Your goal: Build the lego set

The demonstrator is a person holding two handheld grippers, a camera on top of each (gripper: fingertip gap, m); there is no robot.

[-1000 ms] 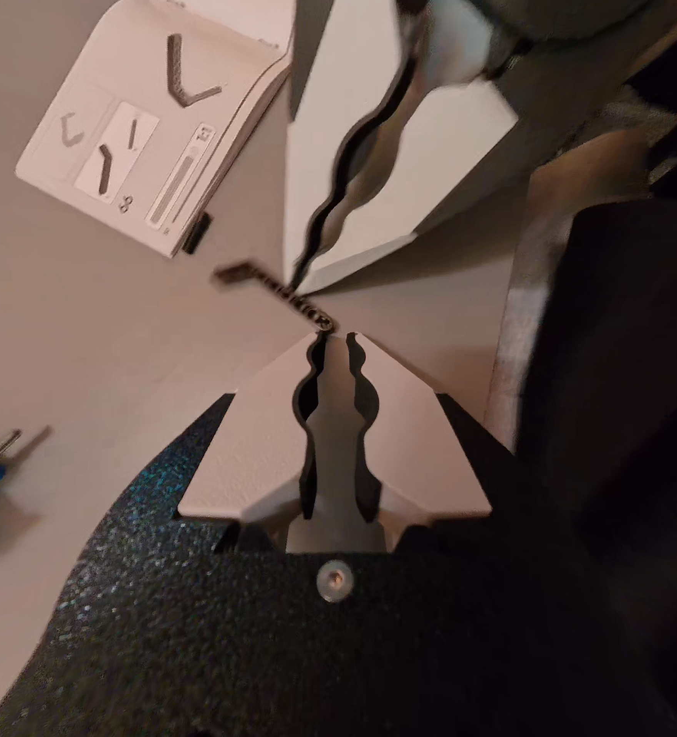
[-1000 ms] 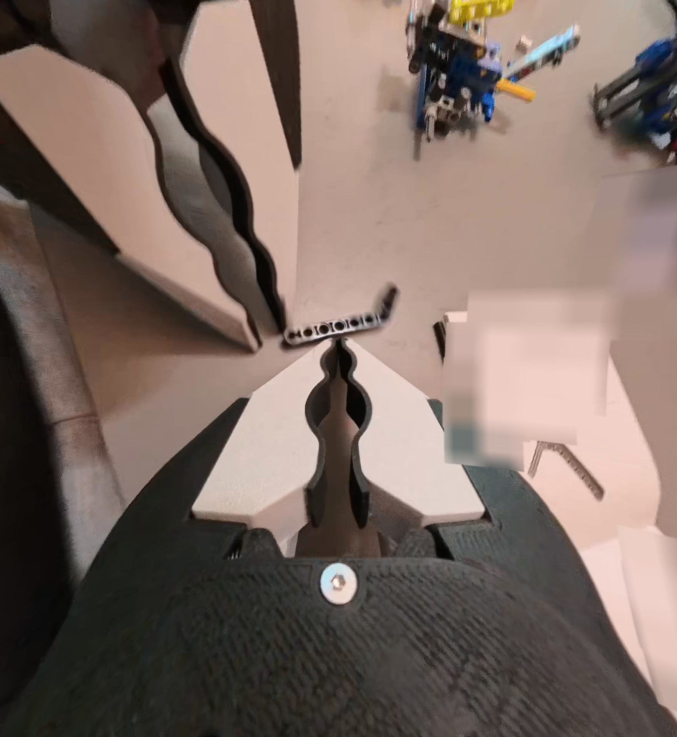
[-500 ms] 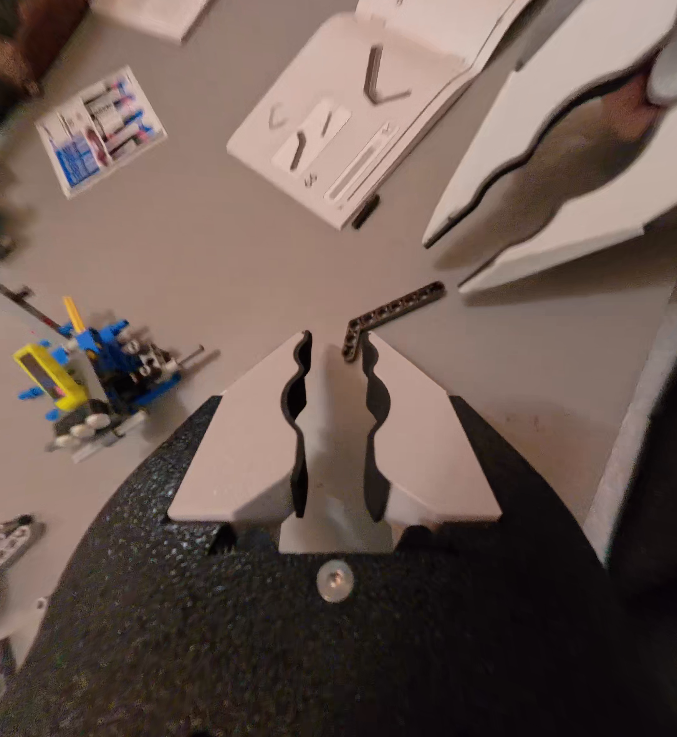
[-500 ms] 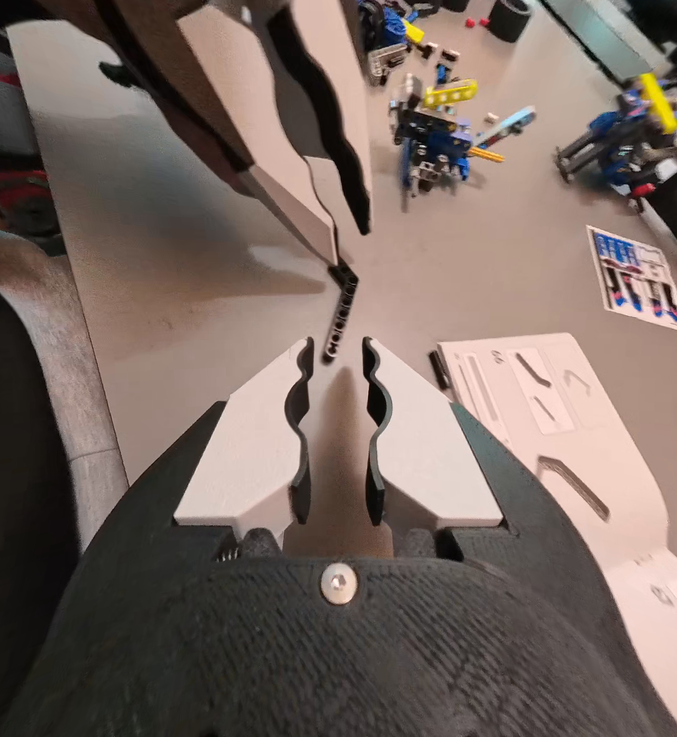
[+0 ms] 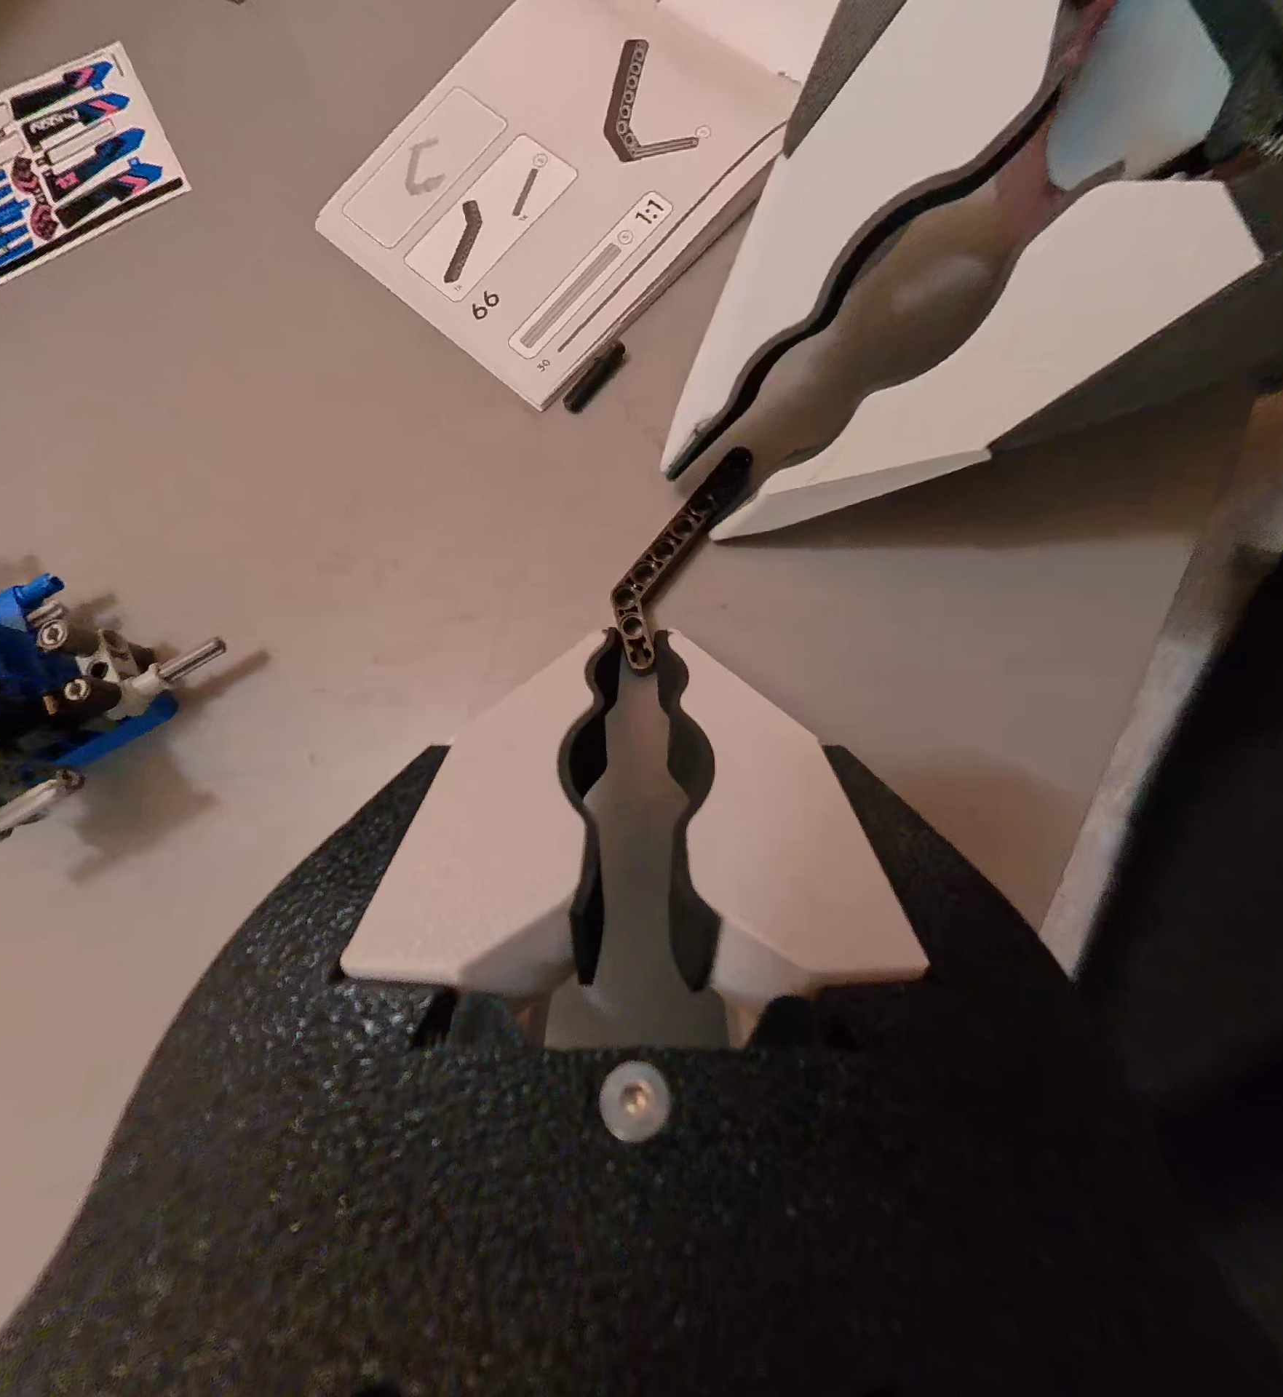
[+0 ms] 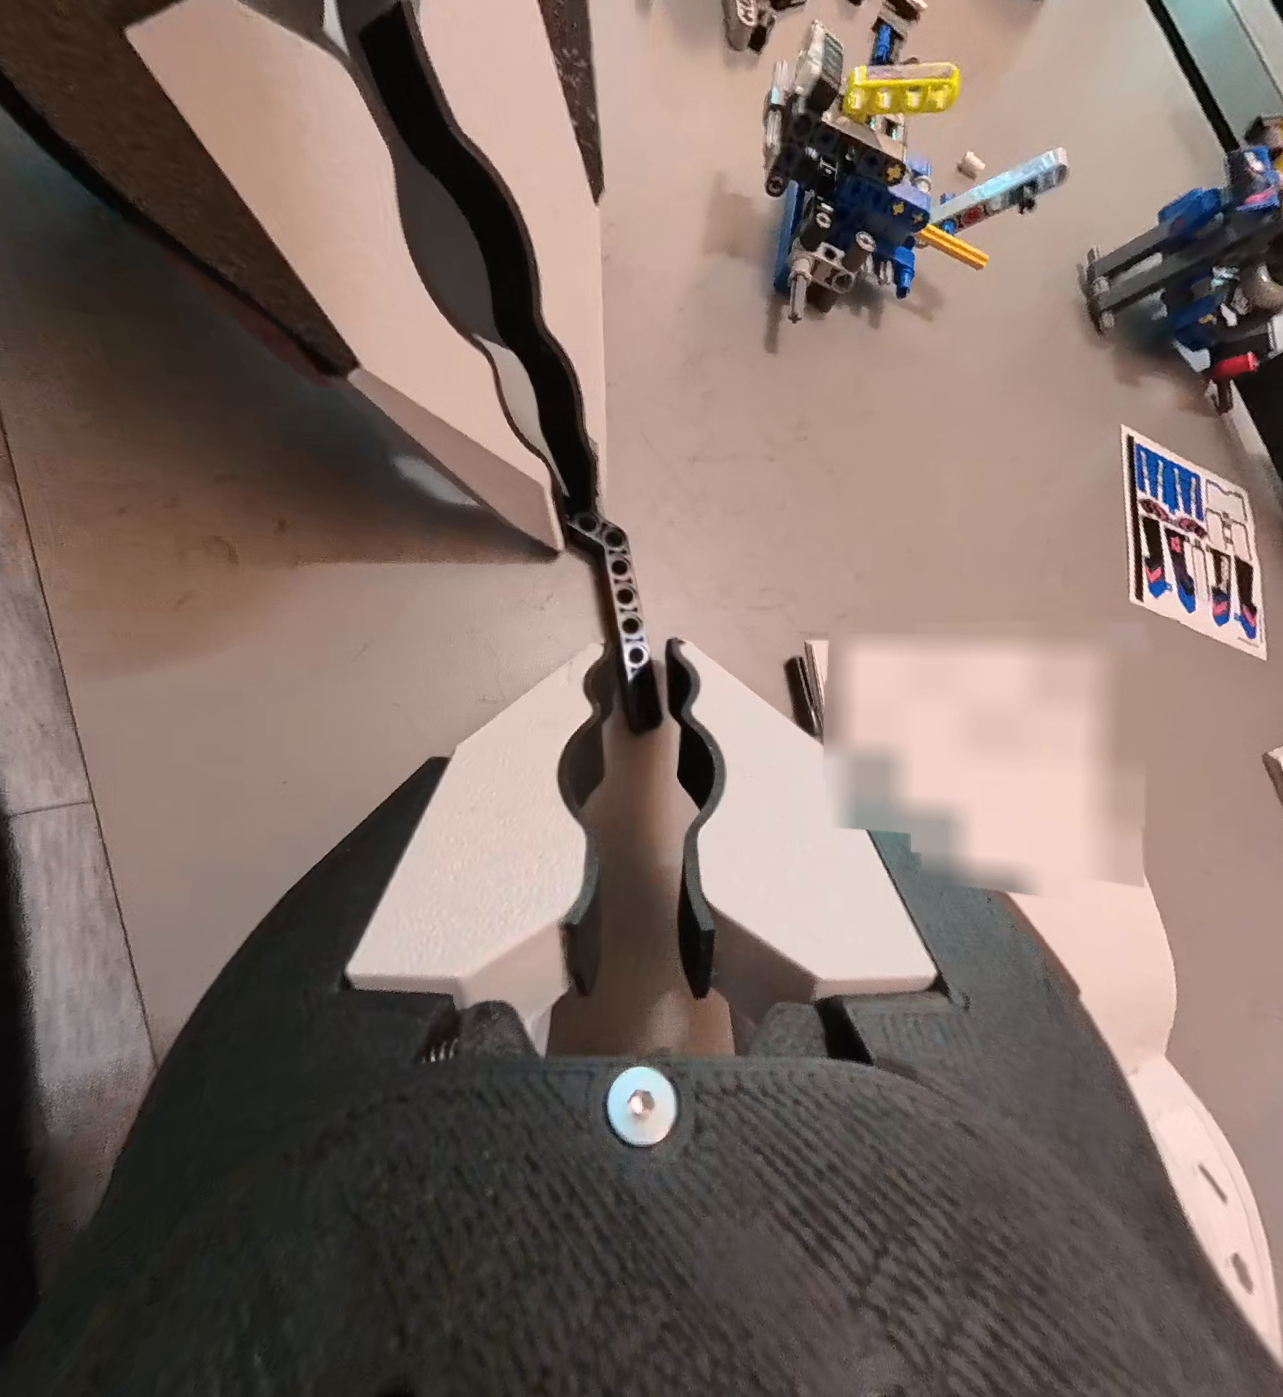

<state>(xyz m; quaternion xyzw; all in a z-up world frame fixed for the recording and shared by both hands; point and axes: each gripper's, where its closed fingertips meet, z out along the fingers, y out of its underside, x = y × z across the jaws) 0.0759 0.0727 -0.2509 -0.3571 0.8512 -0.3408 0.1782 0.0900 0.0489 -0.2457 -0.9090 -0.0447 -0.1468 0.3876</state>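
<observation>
1. Left wrist view: the left gripper (image 5: pixel 638 650) has its two fingertips closed on the short end of a black bent beam (image 5: pixel 661 556) (a slim piece with a row of holes), one pad against each side.
2. The beam's long end reaches into the tips of the right gripper (image 5: pixel 721 484), which faces the left one across the grey table (image 5: pixel 320 491).
3. Right wrist view: the right gripper (image 6: pixel 642 665) stands a little open. The beam lies against the left pad, and a thin gap shows before the right pad (image 6: pixel 680 680), so it has no hold.
4. Whether the beam rests on the table or hangs just above it, I cannot tell.
5. Nearby lie an open instruction booklet (image 5: pixel 547 189) with a black pin (image 5: pixel 594 376) at its edge, a sticker sheet (image 5: pixel 56 166), and a blue part-built model (image 5: pixel 41 695).
</observation>
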